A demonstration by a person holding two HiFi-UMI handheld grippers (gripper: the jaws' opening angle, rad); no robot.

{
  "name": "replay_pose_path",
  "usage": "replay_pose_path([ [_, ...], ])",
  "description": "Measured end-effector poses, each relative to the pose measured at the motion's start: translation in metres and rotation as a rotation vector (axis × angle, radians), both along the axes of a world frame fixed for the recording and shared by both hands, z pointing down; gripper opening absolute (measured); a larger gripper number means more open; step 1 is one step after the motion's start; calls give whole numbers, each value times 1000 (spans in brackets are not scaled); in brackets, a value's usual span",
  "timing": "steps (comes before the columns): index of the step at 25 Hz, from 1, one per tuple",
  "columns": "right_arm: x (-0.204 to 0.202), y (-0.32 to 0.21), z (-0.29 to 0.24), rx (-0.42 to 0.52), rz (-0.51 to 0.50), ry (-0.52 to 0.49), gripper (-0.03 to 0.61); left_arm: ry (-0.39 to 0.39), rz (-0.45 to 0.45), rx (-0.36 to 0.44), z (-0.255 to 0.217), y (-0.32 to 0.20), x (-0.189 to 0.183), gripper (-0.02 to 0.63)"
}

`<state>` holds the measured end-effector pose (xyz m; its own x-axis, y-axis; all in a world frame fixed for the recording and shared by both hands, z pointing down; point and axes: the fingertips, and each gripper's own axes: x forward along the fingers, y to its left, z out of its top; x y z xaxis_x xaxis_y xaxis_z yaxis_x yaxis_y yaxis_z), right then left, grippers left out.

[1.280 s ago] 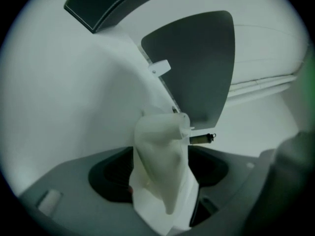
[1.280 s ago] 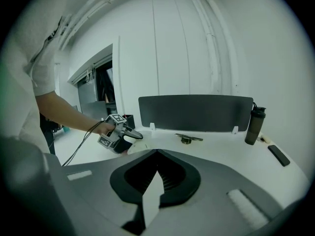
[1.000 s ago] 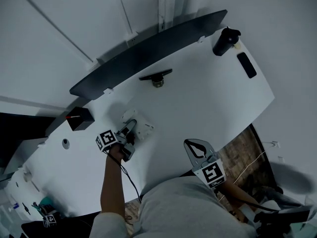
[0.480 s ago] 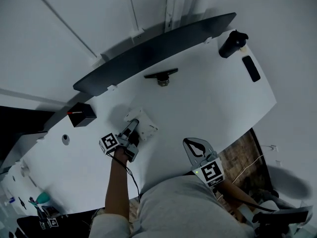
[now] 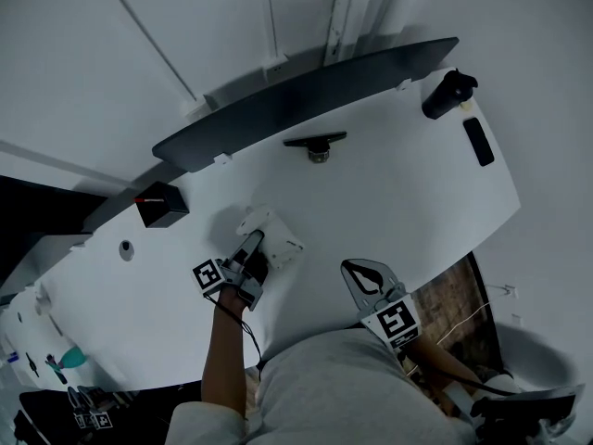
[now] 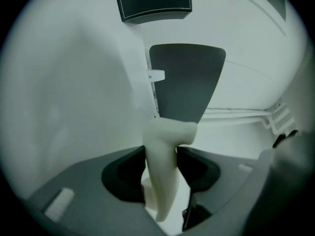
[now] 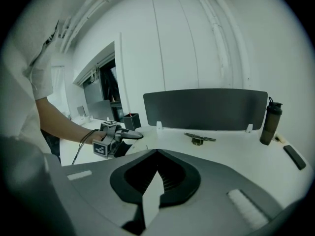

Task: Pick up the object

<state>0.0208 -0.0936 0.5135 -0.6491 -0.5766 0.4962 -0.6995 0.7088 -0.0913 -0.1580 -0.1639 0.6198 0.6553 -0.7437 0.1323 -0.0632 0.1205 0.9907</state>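
Now the left gripper (image 5: pixel 253 245) is closing its jaws on the white object (image 5: pixel 280 239) lying mid-desk (image 5: pixel 398 184) (the pads look to be touching both its sides), while the right gripper (image 5: pixel 366 276), jaws together and empty, hangs by the near edge.

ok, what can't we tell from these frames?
- White object: what it is; in the head view the left gripper covers its near side.
- Left gripper's jaws are closing around it: pad contact unclear; in the left gripper view it fills the gap.
- Black box: top cut by the left gripper view's edge.
- Small items: too small and dark, head view.
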Motion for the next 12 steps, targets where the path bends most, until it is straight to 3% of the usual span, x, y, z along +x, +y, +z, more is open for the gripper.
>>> replay_pose_path([
  [3, -6, 0, -7, -41, -53, -87, 3, 39, -5, 54, -21, 2, 1, 201],
  [5, -8, -6, -11, -143, -67, -198, 33, 60, -3, 118, -44, 4, 2, 199],
  [6, -9, -10, -14, -203, -73, -264, 210, 69, -1, 159, -58, 5, 2, 199],
  [7, -10, -15, -20, -254, -82, -326, 307, 77, 0, 202, -73, 7, 2, 199],
  [9, -15, -23, -37, -317, -122, -431, 320, 73, 11, 291, -106, 13, 2, 199],
  [12, -37, -25, -76, -401, -244, -575, 358, -24, 74, 461, -159, 25, 8, 199],
])
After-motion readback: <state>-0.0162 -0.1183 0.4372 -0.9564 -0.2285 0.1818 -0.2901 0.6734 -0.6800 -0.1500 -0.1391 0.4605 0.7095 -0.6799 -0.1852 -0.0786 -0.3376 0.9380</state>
